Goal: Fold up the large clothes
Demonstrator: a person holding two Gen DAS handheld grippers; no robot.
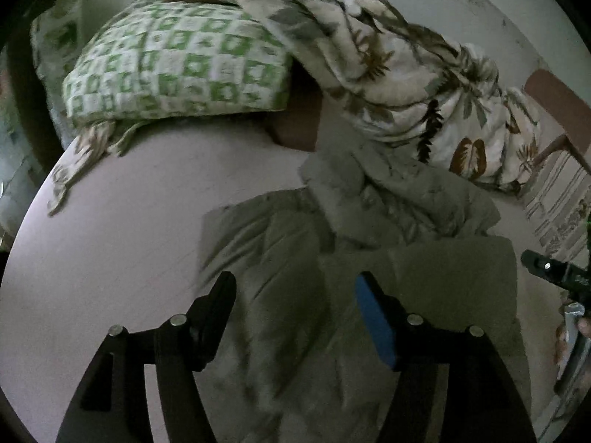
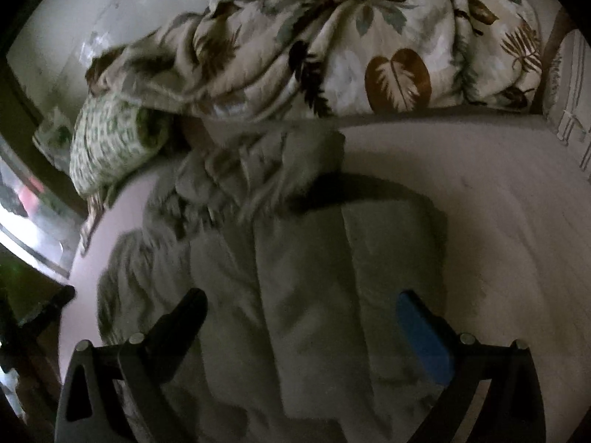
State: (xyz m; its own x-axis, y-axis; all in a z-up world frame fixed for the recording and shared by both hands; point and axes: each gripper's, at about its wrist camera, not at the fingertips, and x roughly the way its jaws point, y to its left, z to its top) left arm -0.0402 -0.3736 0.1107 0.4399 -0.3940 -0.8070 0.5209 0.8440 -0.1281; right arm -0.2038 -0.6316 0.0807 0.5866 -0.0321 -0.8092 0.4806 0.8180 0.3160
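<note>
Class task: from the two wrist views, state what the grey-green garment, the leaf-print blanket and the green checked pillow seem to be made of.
Grey-green garment: looks like padded, matte fabric, judging by its puffy stitched panels; possibly a quilted coat.
Leaf-print blanket: soft, fleecy-looking cloth, bunched in thick folds.
Green checked pillow: printed woven cloth, likely cotton, stuffed plump.

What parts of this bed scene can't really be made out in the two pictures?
- Grey garment: its near end is cut off by the bottom edge in both views, behind the jaws; motion blur smears its top in the right wrist view, so its type is unclear.
- Green checked pillow: its far end lies under the leaf-print blanket.
- Right gripper: only a sliver shows at the left wrist view's edge.
</note>
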